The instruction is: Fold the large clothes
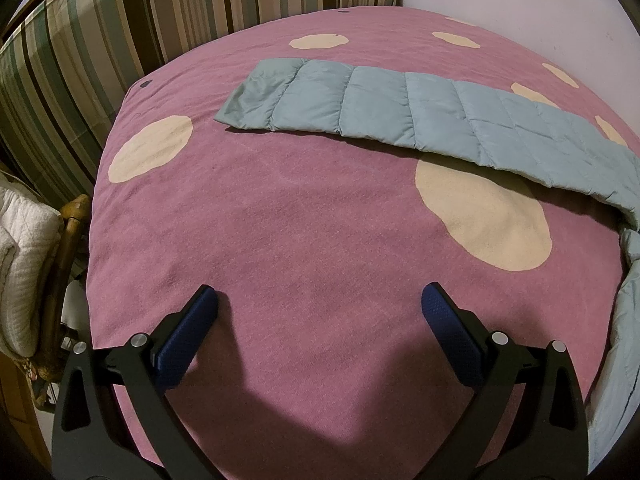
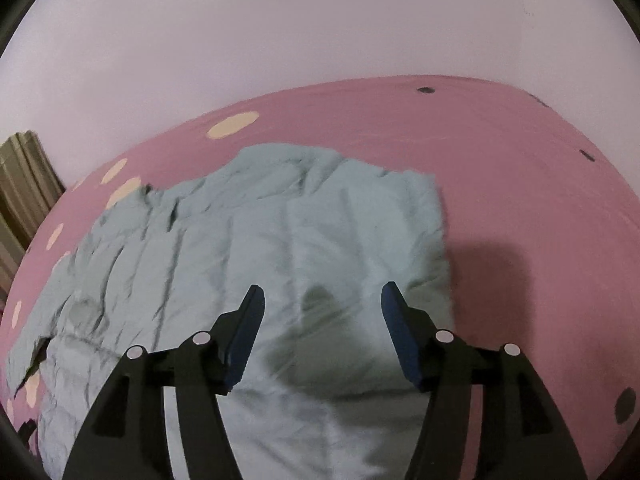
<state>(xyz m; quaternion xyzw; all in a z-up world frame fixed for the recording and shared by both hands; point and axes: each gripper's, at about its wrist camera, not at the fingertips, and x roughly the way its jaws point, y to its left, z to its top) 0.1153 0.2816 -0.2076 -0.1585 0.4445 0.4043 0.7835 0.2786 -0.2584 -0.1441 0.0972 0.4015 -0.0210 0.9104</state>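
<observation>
Pink dotted bedspread (image 1: pixel 280 208); striped cushions (image 1: pixel 100 40); white wall (image 2: pixel 320 32).

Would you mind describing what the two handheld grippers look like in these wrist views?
Both look alike. The left gripper and right gripper each have two matte black, angular arms with triangular cutouts, joined by round silver pivot pins. The jaws are lined on the inside with long, dark blue textured pads. No cables, markings, hands or sleeves show in either view.

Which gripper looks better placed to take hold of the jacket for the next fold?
Probably the right gripper: its open jaws hang directly over the pale blue quilted jacket. The left gripper, also open, hangs over bare pink bedspread, with the sleeve lying well beyond it.
</observation>
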